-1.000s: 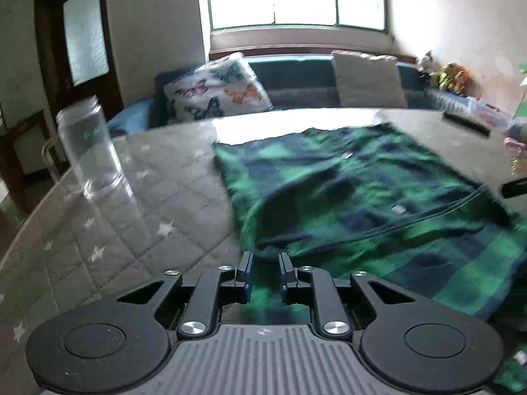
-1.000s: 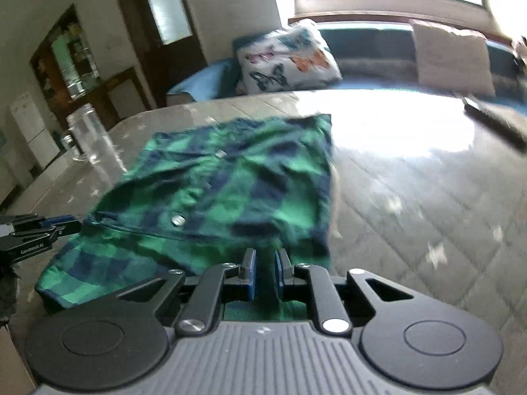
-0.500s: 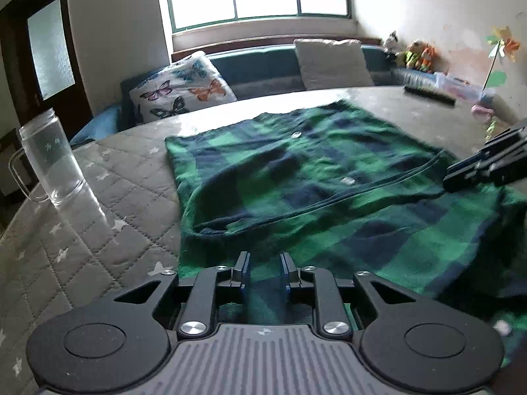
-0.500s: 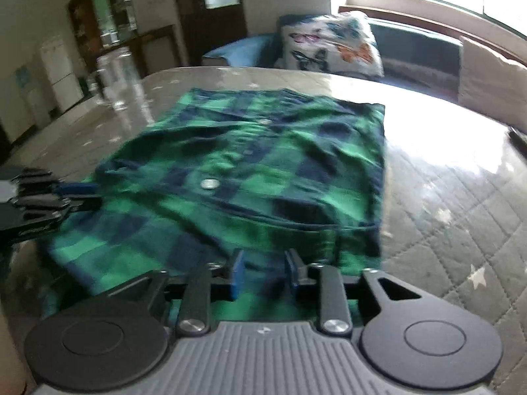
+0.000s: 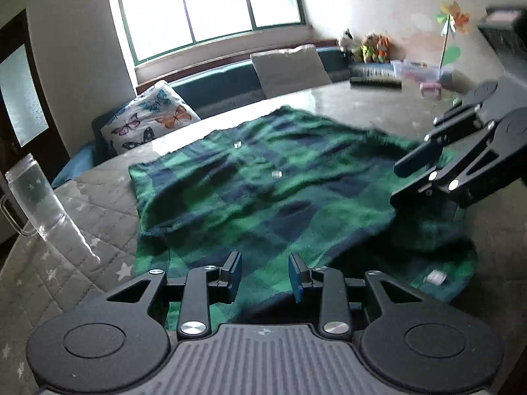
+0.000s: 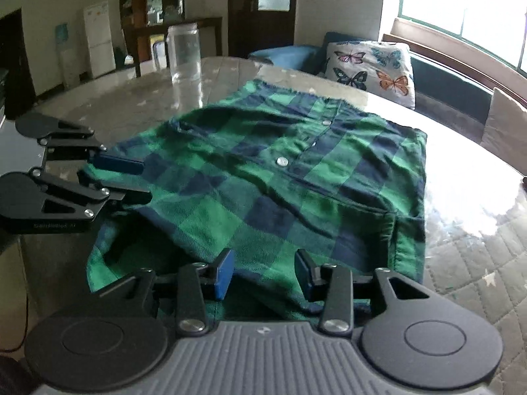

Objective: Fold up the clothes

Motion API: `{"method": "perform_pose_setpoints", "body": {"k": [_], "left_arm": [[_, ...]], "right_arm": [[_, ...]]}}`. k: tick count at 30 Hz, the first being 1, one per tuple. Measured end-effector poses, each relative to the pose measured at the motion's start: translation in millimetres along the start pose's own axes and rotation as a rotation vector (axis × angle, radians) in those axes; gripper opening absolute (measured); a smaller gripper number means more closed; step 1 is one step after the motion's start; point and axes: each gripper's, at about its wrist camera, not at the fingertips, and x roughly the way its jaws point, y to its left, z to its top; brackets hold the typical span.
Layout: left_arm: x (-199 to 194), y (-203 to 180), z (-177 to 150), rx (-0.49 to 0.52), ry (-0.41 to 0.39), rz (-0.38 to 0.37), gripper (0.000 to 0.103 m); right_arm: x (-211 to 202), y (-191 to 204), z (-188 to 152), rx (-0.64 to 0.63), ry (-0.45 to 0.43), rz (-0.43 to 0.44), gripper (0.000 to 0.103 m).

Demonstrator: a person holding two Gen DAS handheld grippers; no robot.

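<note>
A green and navy plaid shirt (image 5: 263, 197) lies folded on the quilted grey table (image 5: 82, 217), buttons up; it also shows in the right wrist view (image 6: 263, 181). My left gripper (image 5: 264, 275) is open and empty just above the shirt's near edge. It also shows at the left of the right wrist view (image 6: 126, 179). My right gripper (image 6: 263, 271) is open and empty over the shirt's near edge. It also shows at the right of the left wrist view (image 5: 405, 181), above the shirt's right side.
A clear glass mug (image 5: 33, 197) stands on the table left of the shirt, also in the right wrist view (image 6: 184, 52). A butterfly pillow (image 5: 148, 121) and a grey cushion (image 5: 290, 69) lie on the sofa behind. A black remote (image 5: 375, 82) lies at the far right.
Both grippers have opened and let go of the shirt's edge. The shirt now lies folded on the table, and both grippers have drawn back and up.
</note>
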Motion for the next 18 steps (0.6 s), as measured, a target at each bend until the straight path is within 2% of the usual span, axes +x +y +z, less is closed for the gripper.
{"method": "perform_pose_setpoints", "body": {"k": [4, 8, 11, 18], "left_arm": [[-3, -1, 12, -0.037, -0.048, -0.008, 0.034], [10, -14, 7, -0.001, -0.02, -0.036, 0.034], [15, -24, -3, 0.035, -0.002, -0.028, 0.034], [11, -21, -5, 0.025, -0.002, -0.041, 0.034]], "right_arm": [[4, -10, -2, 0.062, -0.006, -0.013, 0.042], [3, -8, -2, 0.061, -0.018, -0.007, 0.043], [3, -7, -2, 0.059, -0.026, -0.002, 0.045], [14, -2, -7, 0.061, -0.009, 0.011, 0.047]]}}
